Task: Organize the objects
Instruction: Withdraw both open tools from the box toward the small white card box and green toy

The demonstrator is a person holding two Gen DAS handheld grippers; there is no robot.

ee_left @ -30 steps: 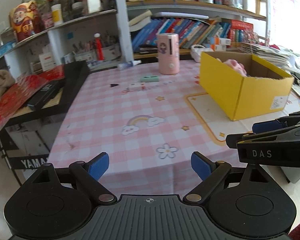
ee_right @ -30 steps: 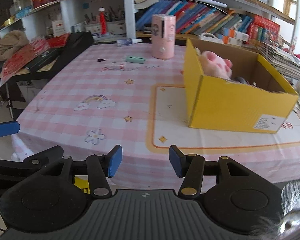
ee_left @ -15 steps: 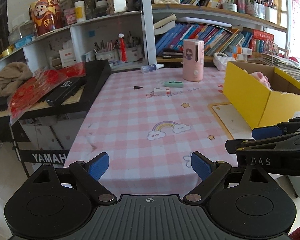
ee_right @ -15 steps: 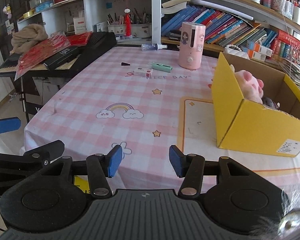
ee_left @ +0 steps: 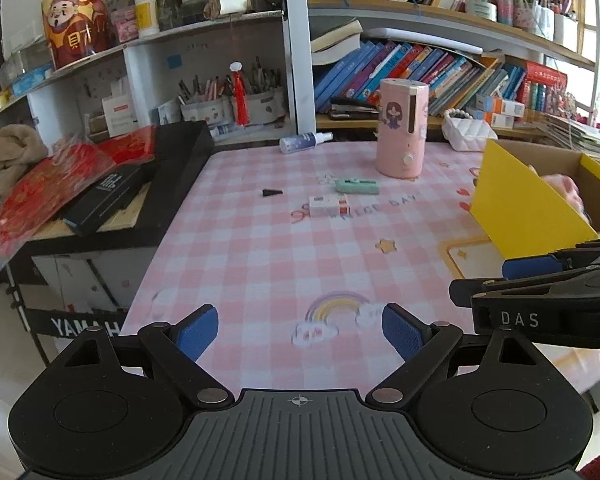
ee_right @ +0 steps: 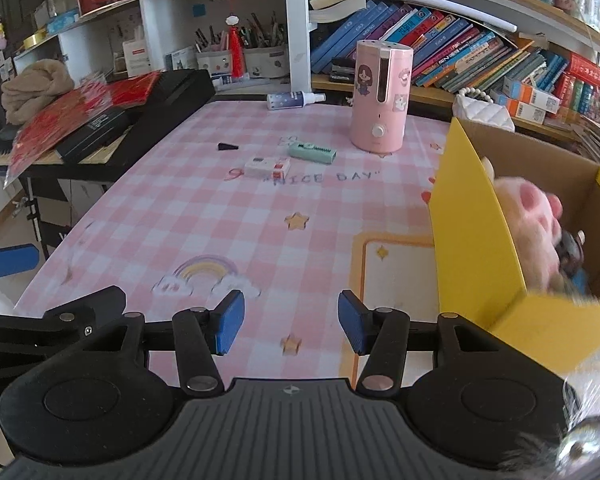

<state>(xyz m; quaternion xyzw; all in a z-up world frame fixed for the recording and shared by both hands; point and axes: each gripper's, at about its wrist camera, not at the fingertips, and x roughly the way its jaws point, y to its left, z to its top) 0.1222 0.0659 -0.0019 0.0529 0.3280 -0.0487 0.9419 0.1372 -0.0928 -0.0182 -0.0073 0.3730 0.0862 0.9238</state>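
Observation:
A pink checked table (ee_left: 260, 256) (ee_right: 236, 216) carries a small white and red box (ee_left: 328, 205) (ee_right: 267, 167), a mint green item (ee_left: 357, 186) (ee_right: 313, 151), a small black wedge (ee_left: 272, 192) (ee_right: 228, 146), a spray bottle (ee_left: 305, 142) (ee_right: 294, 100) and a pink humidifier (ee_left: 401, 129) (ee_right: 381, 95). A yellow cardboard box (ee_left: 528, 208) (ee_right: 476, 240) at the right holds a pink plush toy (ee_right: 534, 224). My left gripper (ee_left: 298, 330) is open and empty over the near table edge. My right gripper (ee_right: 291, 322) is open and empty beside the box.
A black keyboard (ee_left: 168, 176) with red packets (ee_left: 56, 184) stands left of the table. Bookshelves (ee_left: 440, 72) run along the back. The right gripper shows at the right of the left wrist view (ee_left: 540, 292).
Both grippers have moved forward and to the left over the table; the small items at the back appear closer. Both stay open and empty.

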